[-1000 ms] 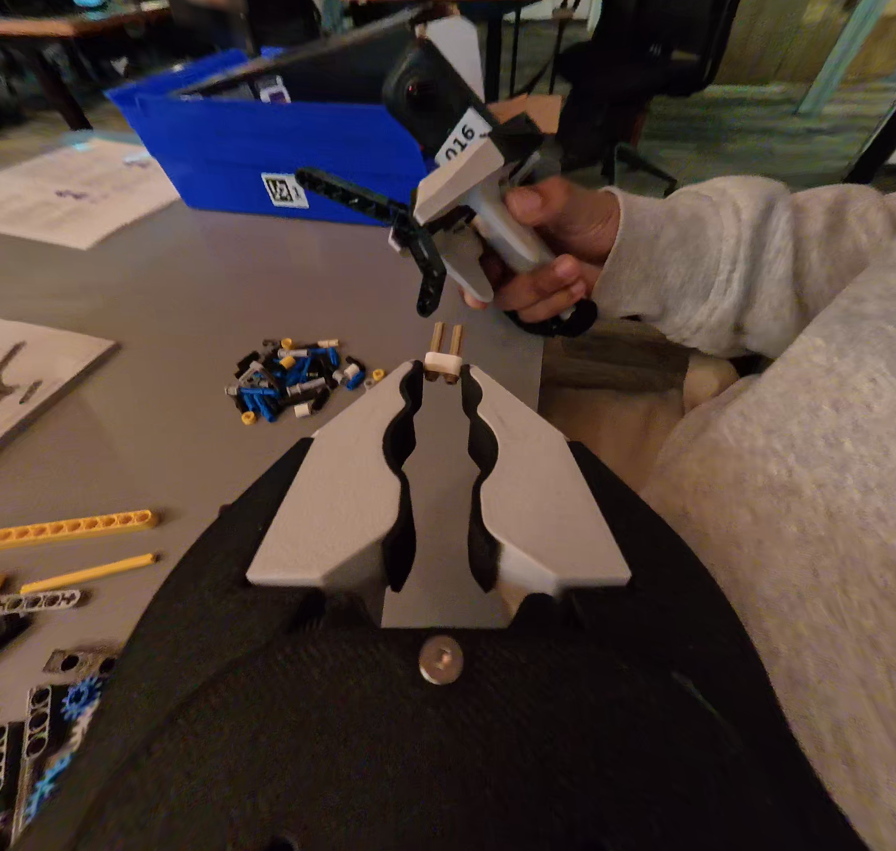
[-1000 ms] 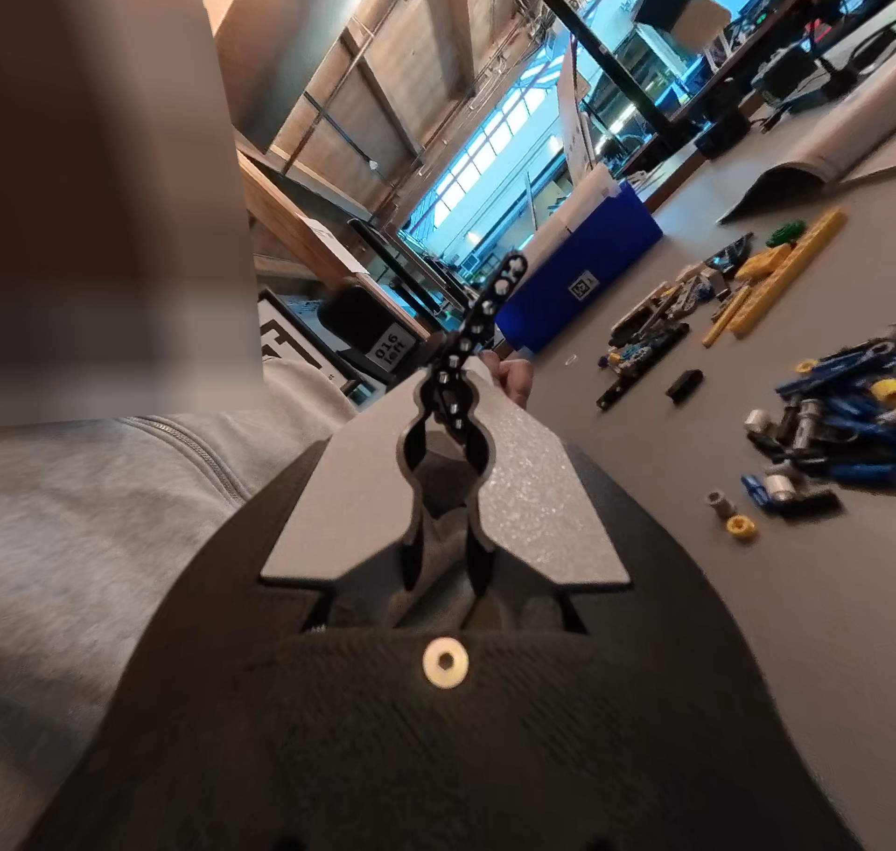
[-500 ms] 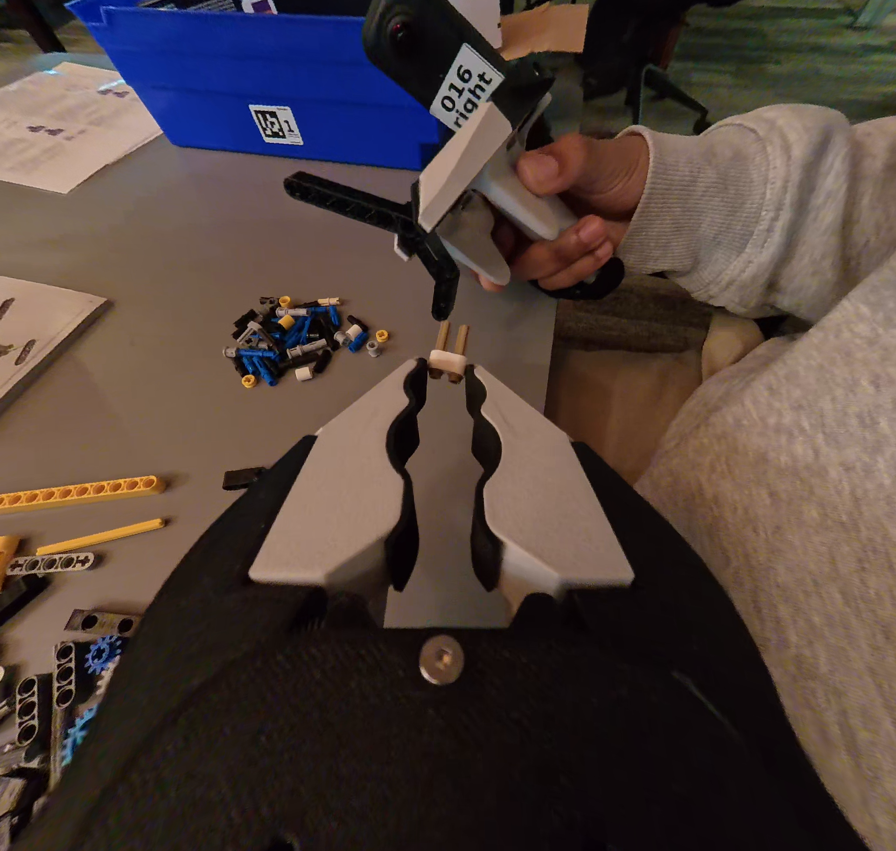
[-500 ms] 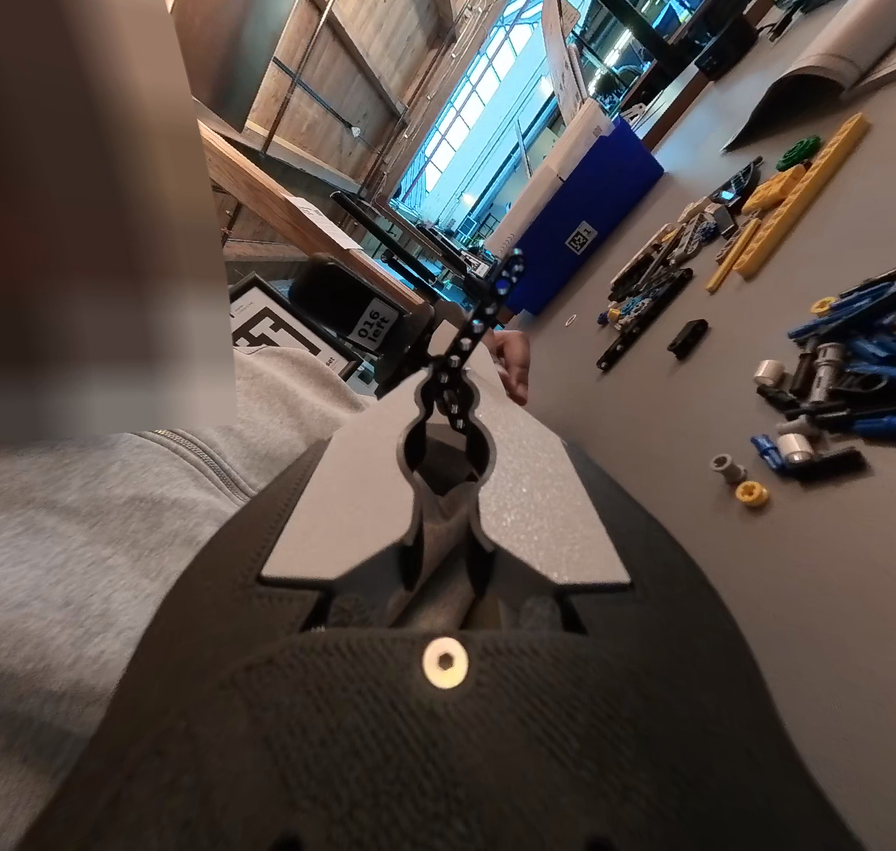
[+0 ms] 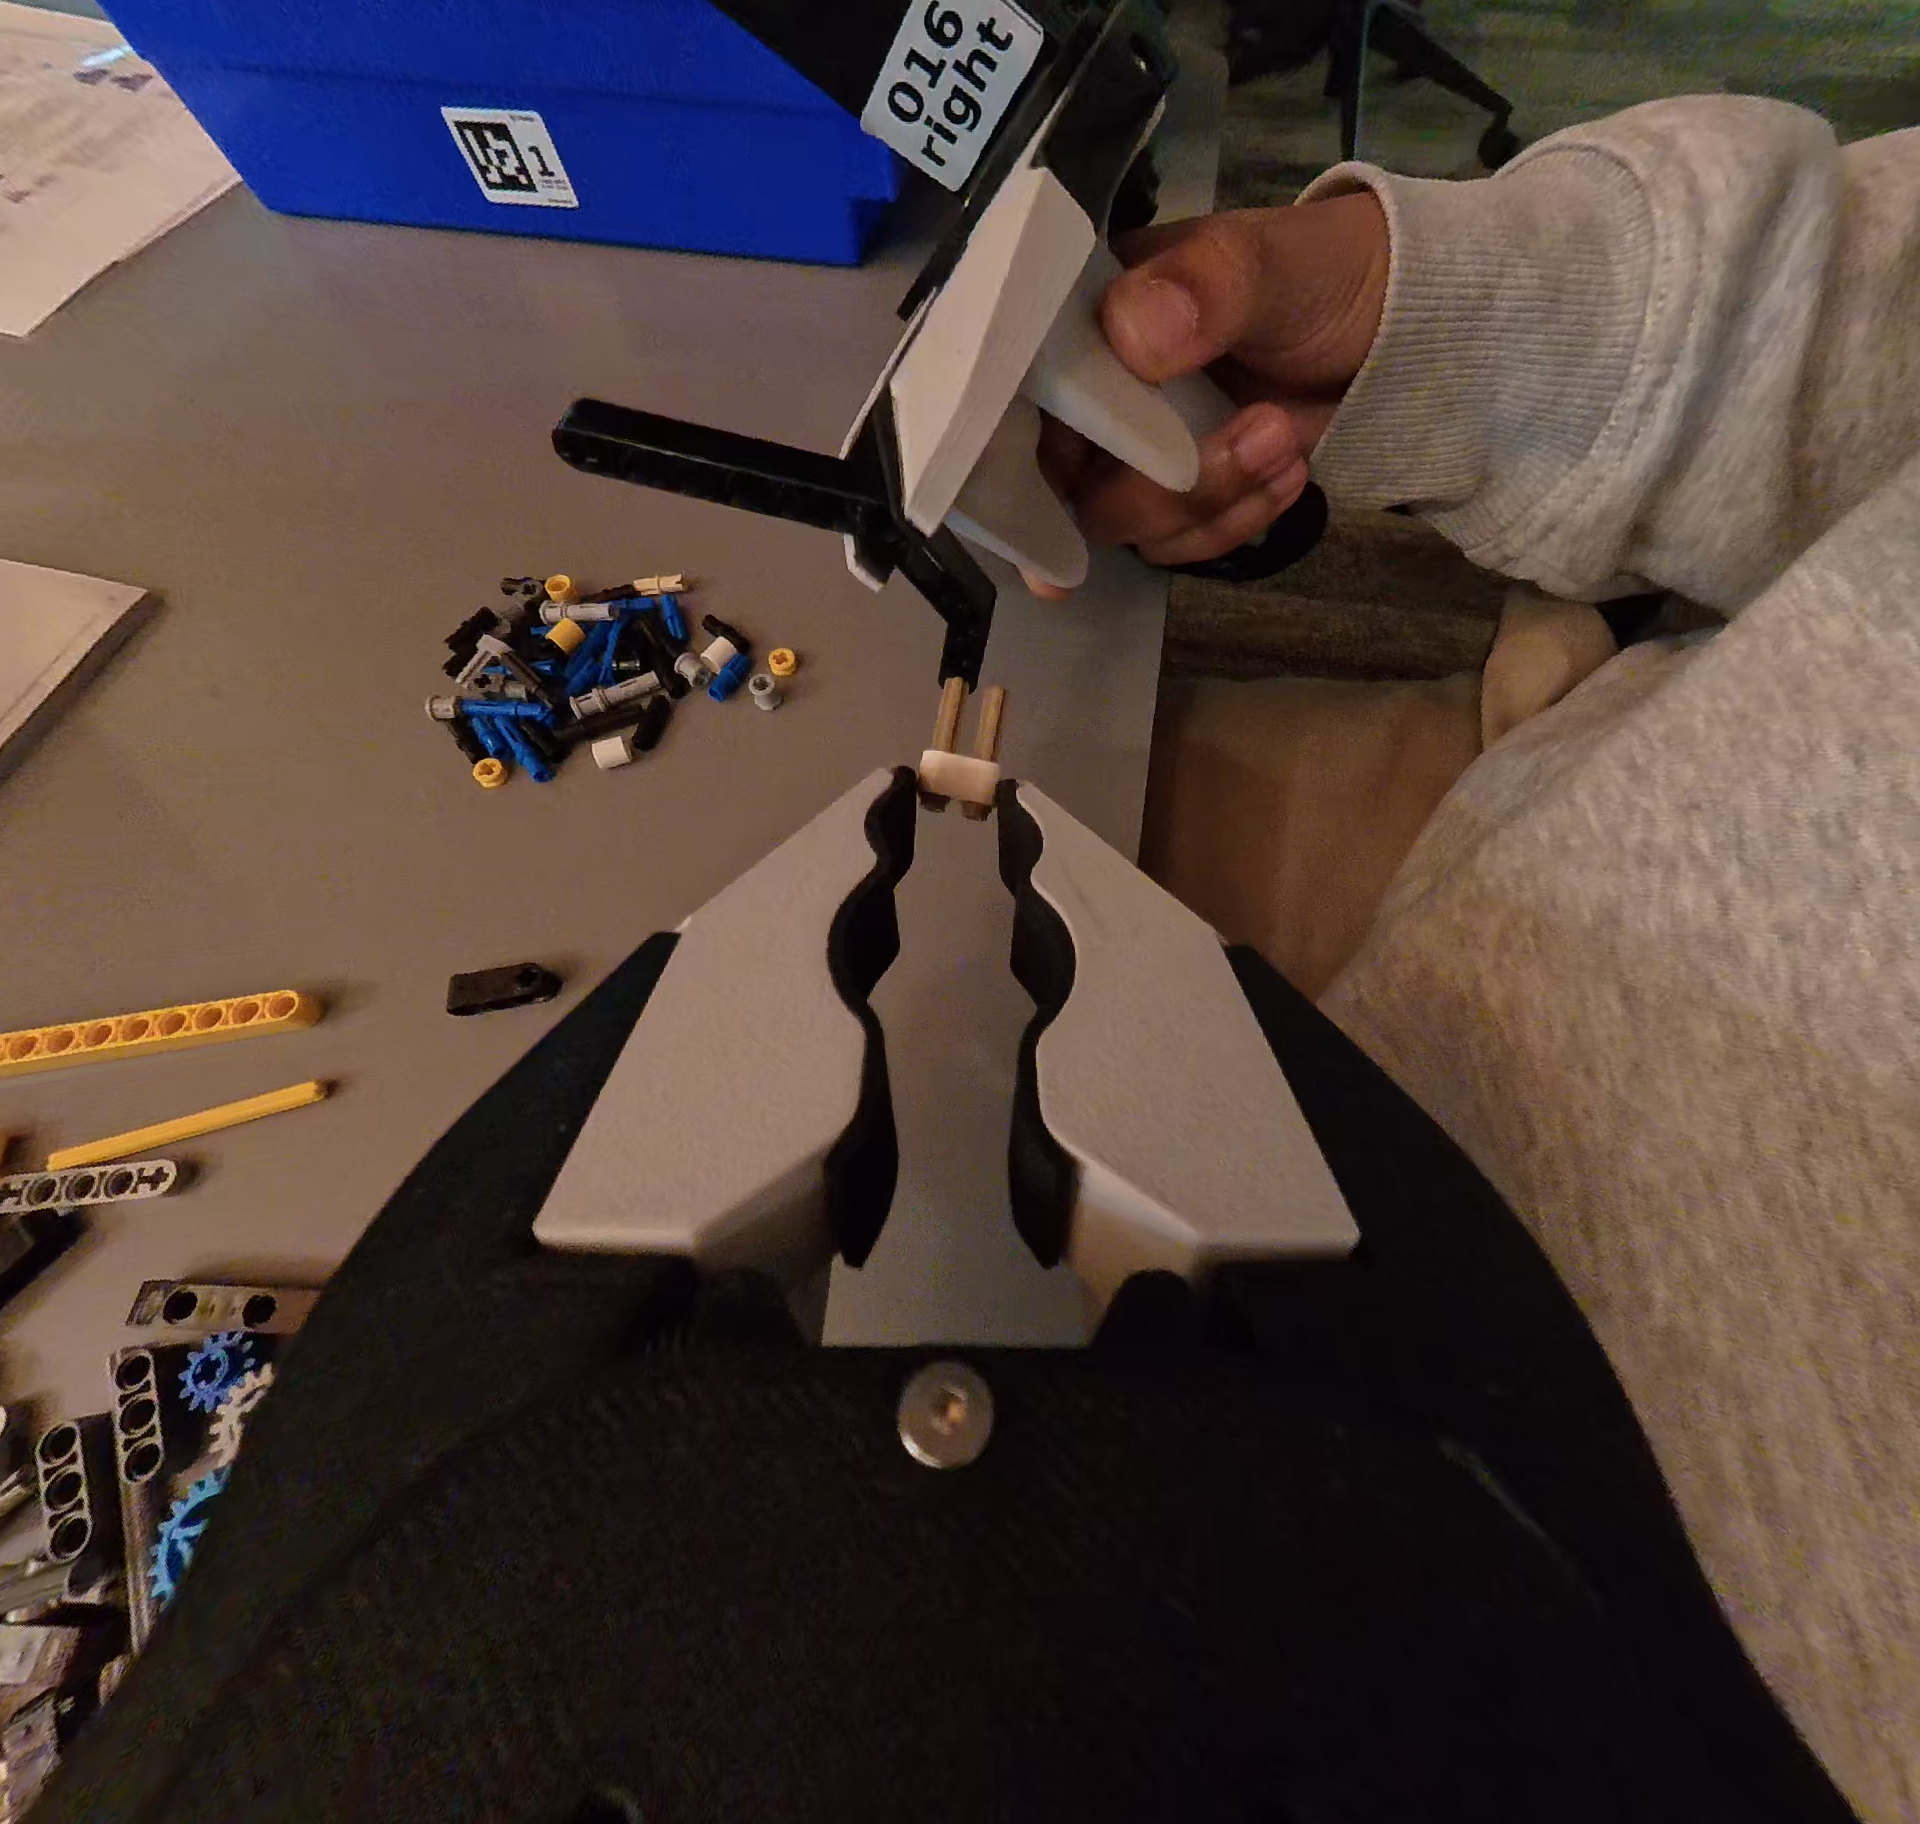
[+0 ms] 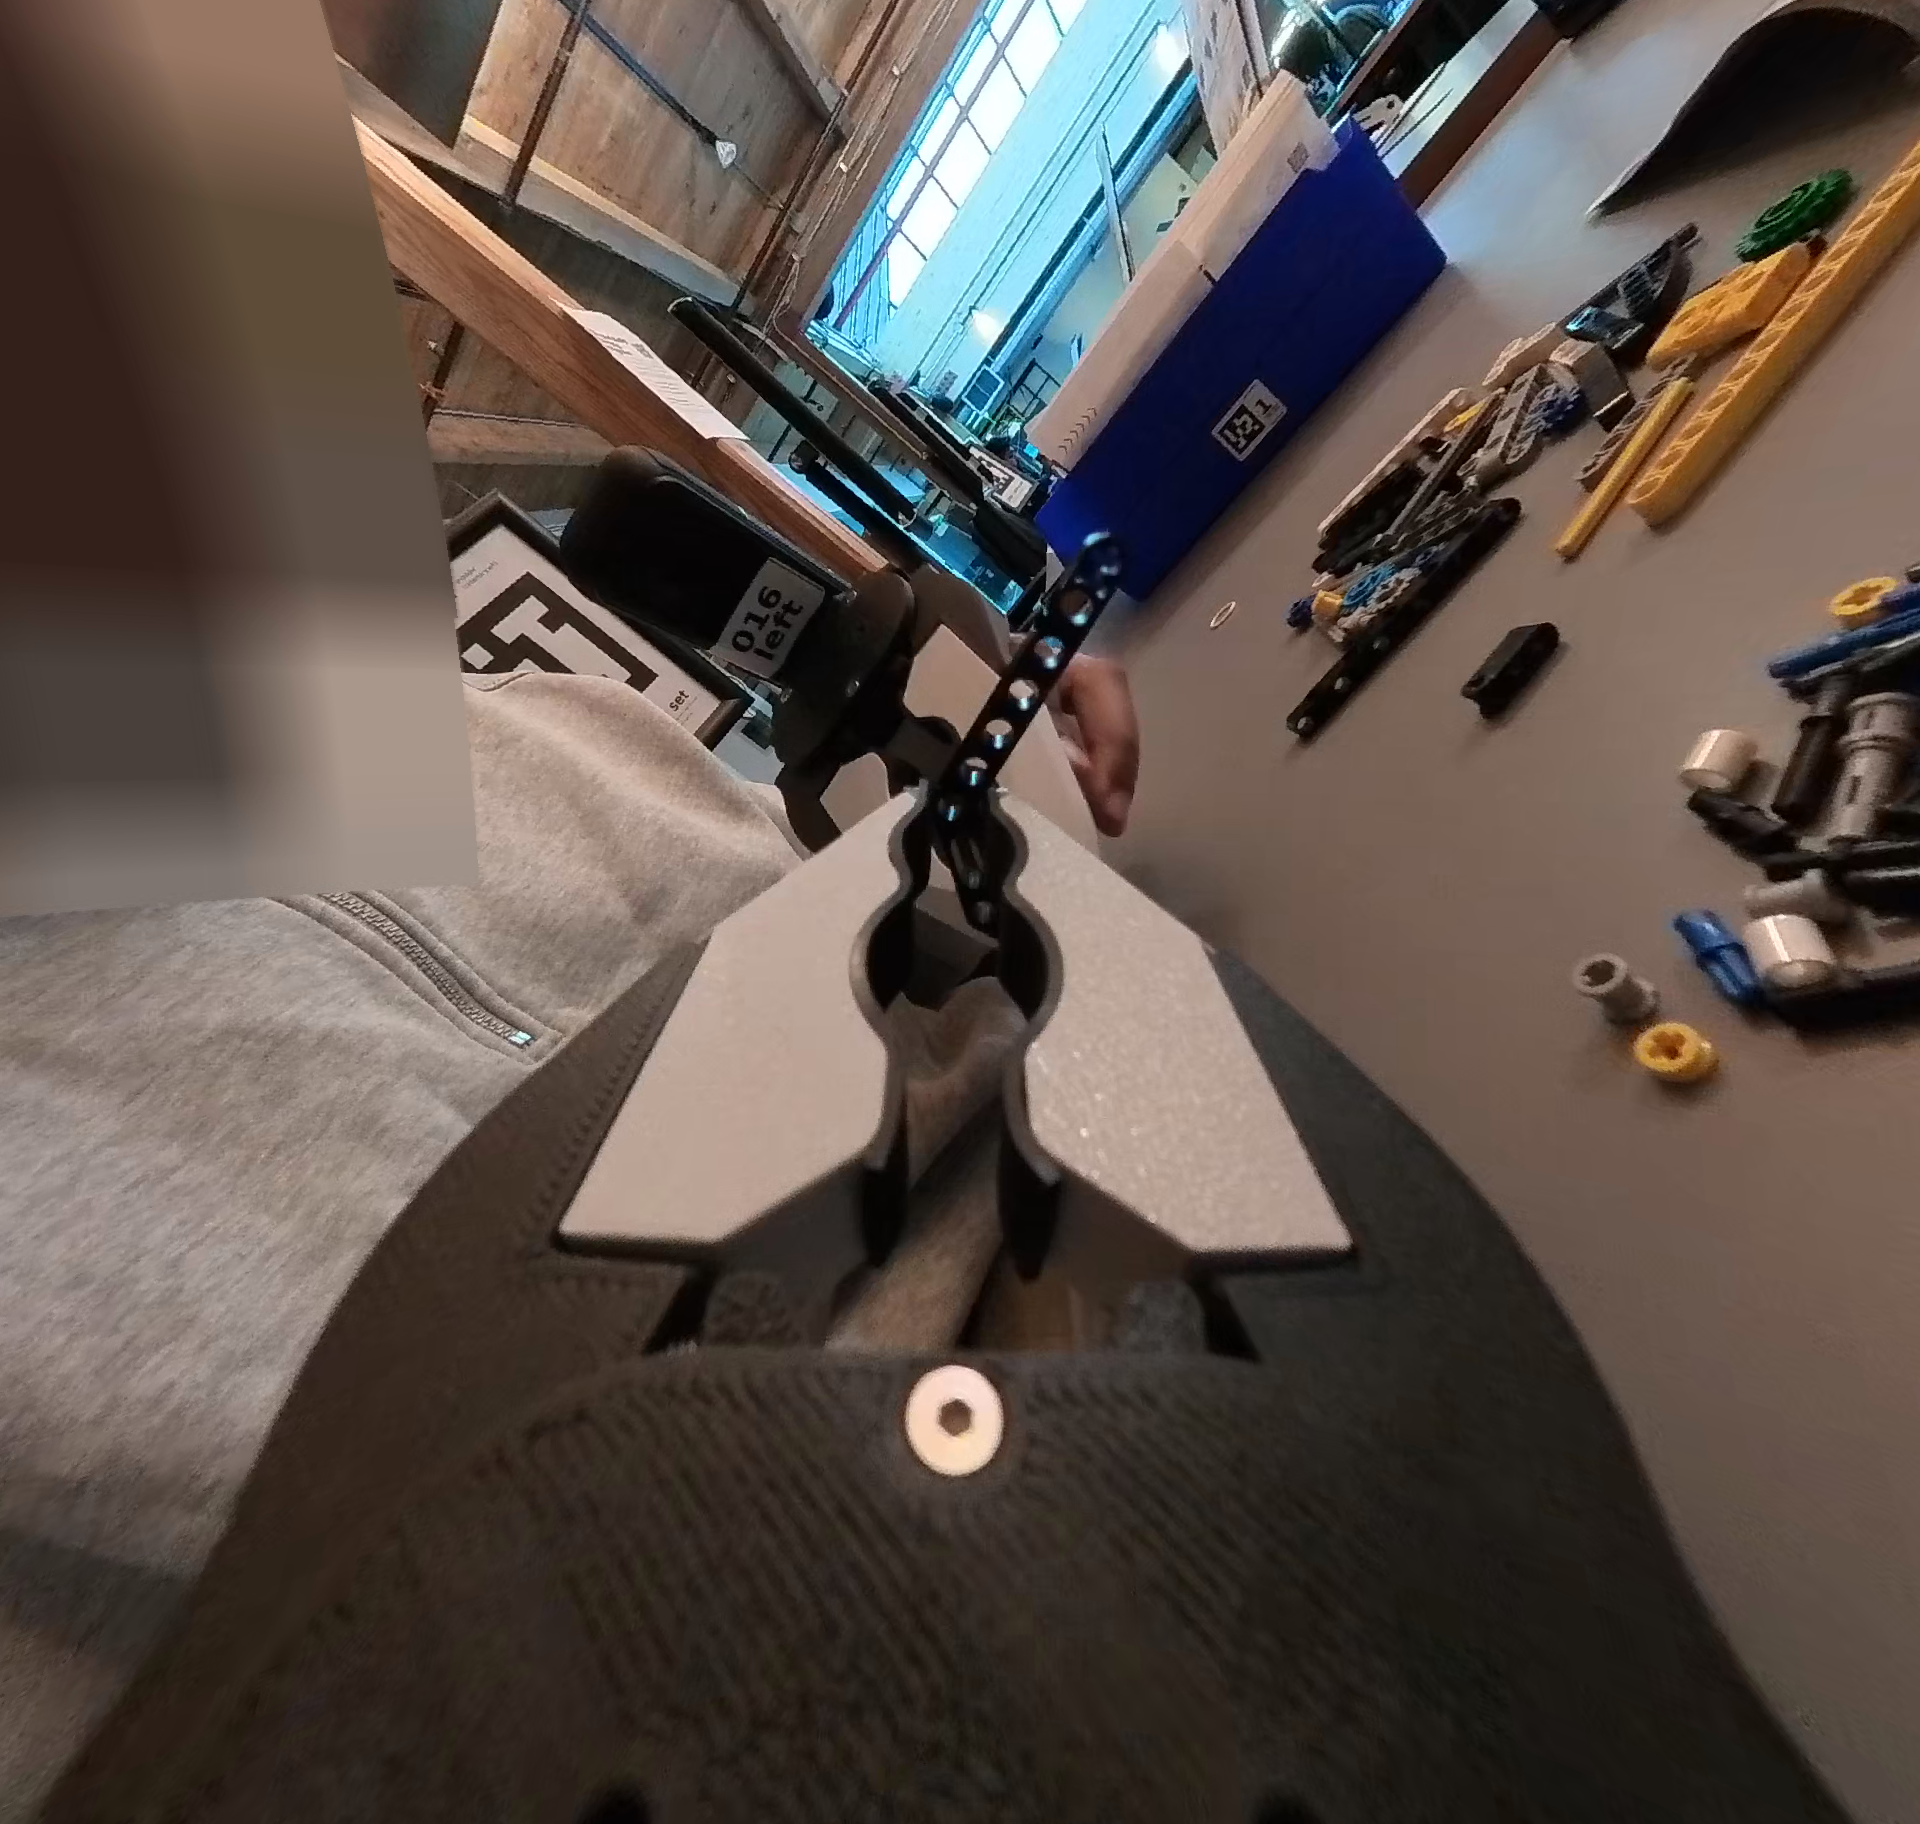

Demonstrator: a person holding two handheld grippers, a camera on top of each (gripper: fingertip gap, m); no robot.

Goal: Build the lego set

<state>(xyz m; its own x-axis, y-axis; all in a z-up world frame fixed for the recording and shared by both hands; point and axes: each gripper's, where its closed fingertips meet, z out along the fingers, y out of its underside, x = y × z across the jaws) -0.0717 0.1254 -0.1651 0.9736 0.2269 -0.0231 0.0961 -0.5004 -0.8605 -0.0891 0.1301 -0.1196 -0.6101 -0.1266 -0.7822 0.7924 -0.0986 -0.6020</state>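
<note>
My left gripper (image 5: 958, 787) is shut on a small white connector with two tan pins (image 5: 960, 748), pins pointing away from me. My right gripper (image 6: 961, 818) is shut on a bent black holed beam (image 6: 1029, 694), held above the table near its front edge. In the left wrist view the right gripper (image 5: 883, 538) holds that beam (image 5: 727, 470) just beyond my pins; the beam's lower end (image 5: 961, 647) sits right at the left pin's tip. The left gripper's body (image 6: 831, 683) shows behind the beam in the right wrist view.
A pile of small blue, black and grey pins (image 5: 592, 678) lies on the grey table (image 5: 312, 424). A blue bin (image 5: 499, 60) stands at the back. Yellow beams (image 5: 156, 1026), a black piece (image 5: 499, 987) and more parts (image 6: 1455, 486) lie left. Paper sheets (image 5: 73, 164) lie far left. One gripper's finger ends stand about 5 centimeters off the other's. My left tips are roughly 11 centimeters from the black piece (image 5: 499, 987). Look for it in the right wrist view (image 6: 1495, 671) too.
The right gripper with the black beam has come closer and lower, so the beam's end now meets the tan pin tip. My left gripper has kept its hold.
</note>
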